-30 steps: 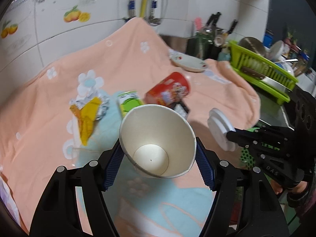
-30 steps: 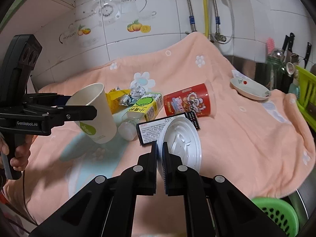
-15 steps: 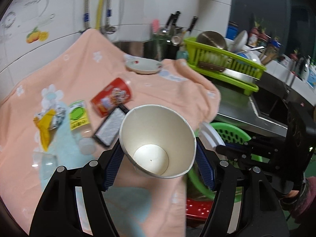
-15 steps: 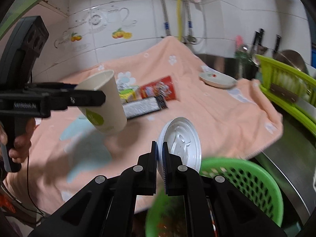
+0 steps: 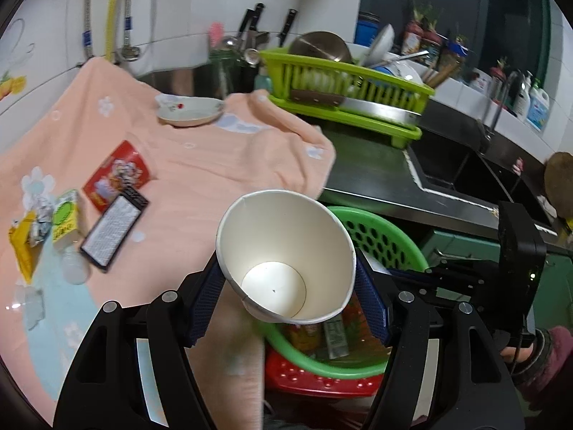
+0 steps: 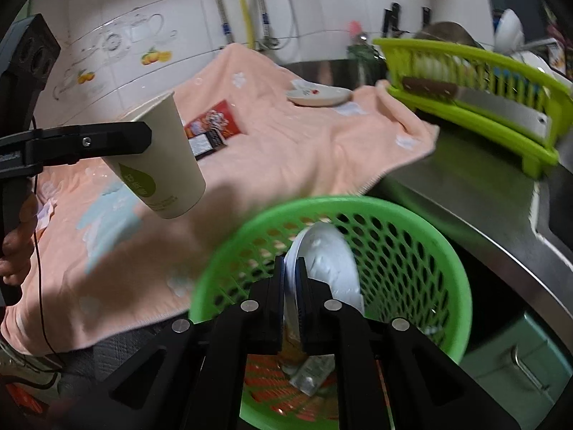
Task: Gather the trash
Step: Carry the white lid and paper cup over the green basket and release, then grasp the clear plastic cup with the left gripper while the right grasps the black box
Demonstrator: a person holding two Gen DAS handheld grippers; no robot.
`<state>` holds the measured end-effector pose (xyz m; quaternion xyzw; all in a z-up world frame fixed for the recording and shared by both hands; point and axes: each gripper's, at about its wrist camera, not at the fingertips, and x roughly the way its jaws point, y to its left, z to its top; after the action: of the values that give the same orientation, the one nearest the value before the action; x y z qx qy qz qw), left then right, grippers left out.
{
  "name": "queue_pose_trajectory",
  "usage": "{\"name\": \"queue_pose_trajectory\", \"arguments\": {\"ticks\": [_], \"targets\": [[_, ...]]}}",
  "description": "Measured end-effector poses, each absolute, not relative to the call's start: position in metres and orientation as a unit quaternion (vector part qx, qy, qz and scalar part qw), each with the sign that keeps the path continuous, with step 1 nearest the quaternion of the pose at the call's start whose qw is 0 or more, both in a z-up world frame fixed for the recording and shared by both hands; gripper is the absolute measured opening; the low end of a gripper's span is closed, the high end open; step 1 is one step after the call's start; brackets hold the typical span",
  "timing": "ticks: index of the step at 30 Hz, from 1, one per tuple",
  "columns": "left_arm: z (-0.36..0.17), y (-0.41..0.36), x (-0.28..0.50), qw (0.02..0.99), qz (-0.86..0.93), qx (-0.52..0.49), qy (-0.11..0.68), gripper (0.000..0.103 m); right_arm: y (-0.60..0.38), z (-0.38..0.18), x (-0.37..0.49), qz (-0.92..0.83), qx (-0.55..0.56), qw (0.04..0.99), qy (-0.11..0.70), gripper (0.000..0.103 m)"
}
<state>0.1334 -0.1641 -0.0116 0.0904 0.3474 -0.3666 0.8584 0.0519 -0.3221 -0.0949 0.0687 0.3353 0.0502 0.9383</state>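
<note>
Both grippers swung off peach towel [image 5: 222,165] toward green basket [image 6: 412,236] since a second ago. Left gripper [image 5: 286,279] clamped on paper cup [image 5: 283,254], cup tilted, mouth toward camera, over towel edge beside basket rim. Right gripper [image 6: 293,283] above basket, jaws just starting to part, white plastic lid [image 6: 329,268] between pads, edge-on. Red can [image 5: 118,175], green carton [image 5: 66,215], black packet [image 5: 114,227], yellow wrapper [image 5: 21,247] on towel.
</note>
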Motion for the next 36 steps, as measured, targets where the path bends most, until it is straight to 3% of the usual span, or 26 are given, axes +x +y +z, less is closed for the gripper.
{"name": "queue_pose_trajectory", "arguments": {"ticks": [3,19,36], "targets": [[-0.019,-0.177,0.128,0.852,-0.375,0.095,0.354,0.068,-0.329,-0.098,0.046,0.043,0.074,0.938,0.336,0.010],[-0.041,-0.207,0.116,0.829,-0.398,0.106,0.378,0.071,-0.344,-0.091,0.034,0.018,0.080,0.946,0.314,0.040],[-0.041,-0.191,0.121,0.836,-0.384,0.090,0.382,0.078,-0.346,-0.084,0.032,0.015,0.077,0.950,0.303,0.050]]}}
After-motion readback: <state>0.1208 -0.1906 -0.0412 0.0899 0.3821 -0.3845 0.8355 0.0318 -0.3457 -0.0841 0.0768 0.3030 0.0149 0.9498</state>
